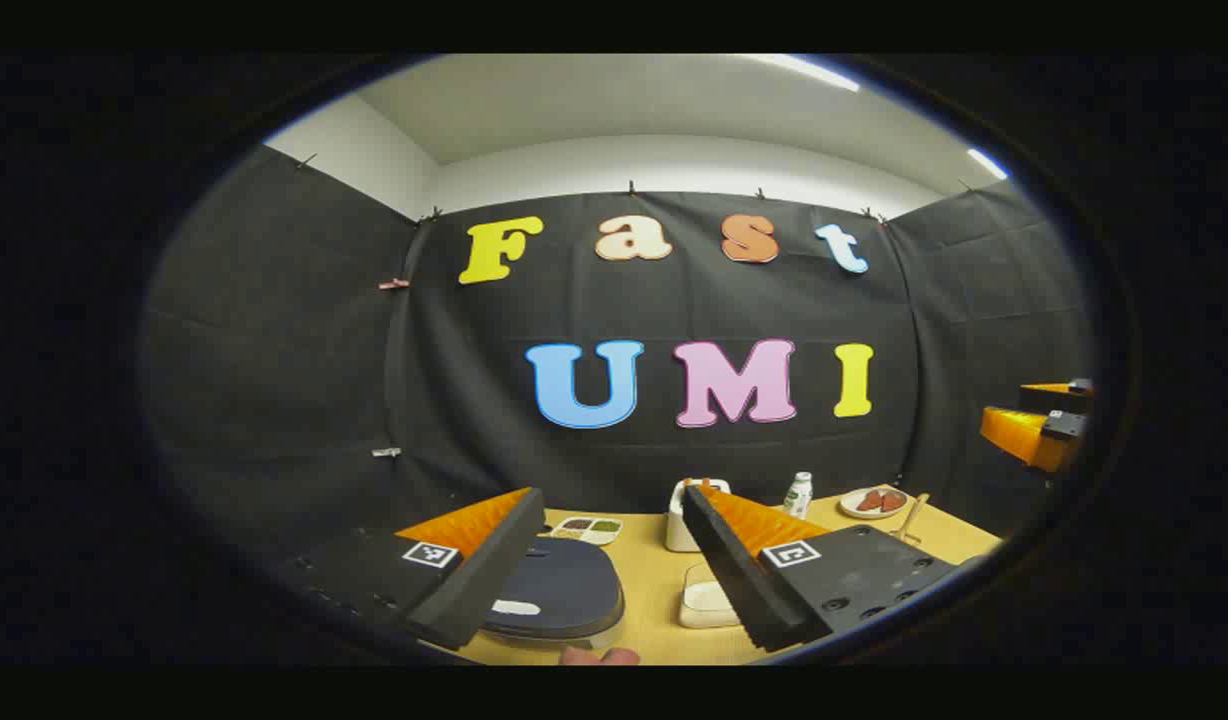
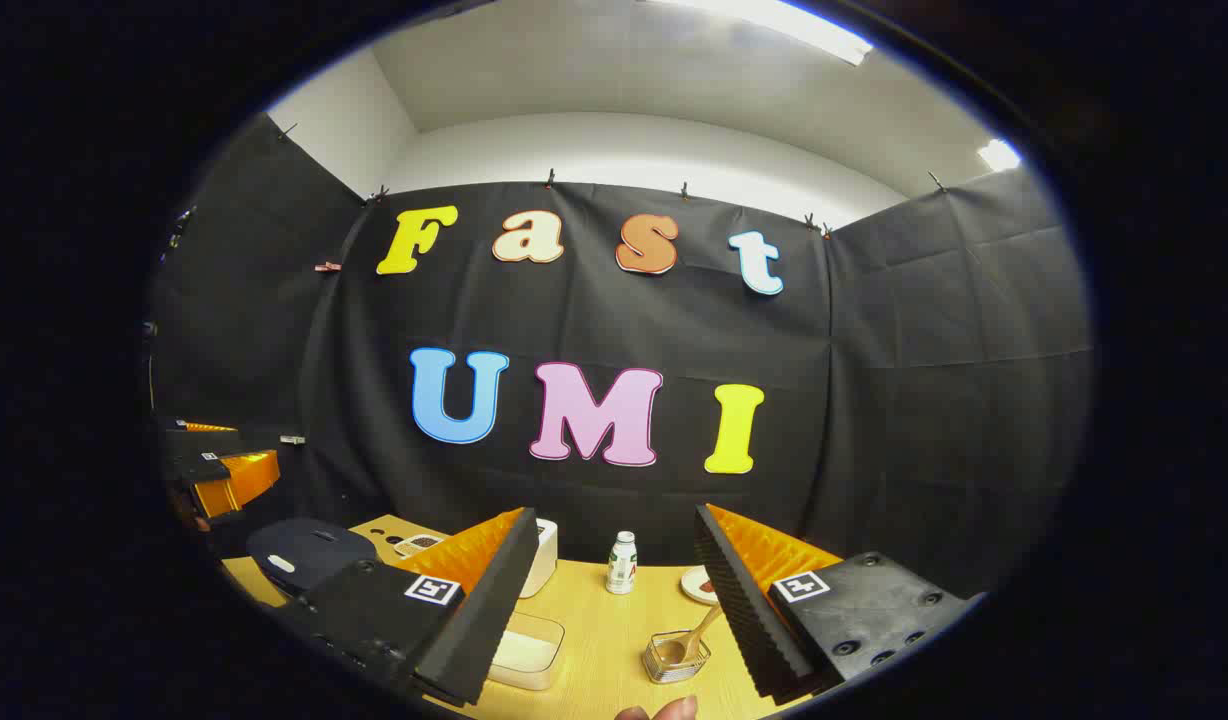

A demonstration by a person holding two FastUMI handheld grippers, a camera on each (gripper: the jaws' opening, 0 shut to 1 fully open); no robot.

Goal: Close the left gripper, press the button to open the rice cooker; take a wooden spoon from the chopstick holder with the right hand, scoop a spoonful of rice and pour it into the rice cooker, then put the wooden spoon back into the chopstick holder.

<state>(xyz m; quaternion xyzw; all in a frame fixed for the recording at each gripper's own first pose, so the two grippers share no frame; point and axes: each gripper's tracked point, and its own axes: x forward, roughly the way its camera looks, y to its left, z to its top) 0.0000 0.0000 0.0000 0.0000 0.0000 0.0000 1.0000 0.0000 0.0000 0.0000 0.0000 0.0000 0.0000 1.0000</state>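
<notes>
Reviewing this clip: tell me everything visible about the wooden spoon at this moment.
The wooden spoon is pale, plain wood, with a slim handle and a rounded bowl. It stands tilted in a small wire-mesh chopstick holder on the yellow table, bowl down inside, handle leaning up and to the right over the rim. Nothing grips it; the right gripper is open above the table, apart from it. In the left gripper view it appears small and far off.

Bright ceiling strips [image 2: 774, 25] — fisheye-warped edges

No legible text on the small bottle [image 2: 622, 562]; square coded markers on the jaws, unreadable
</notes>
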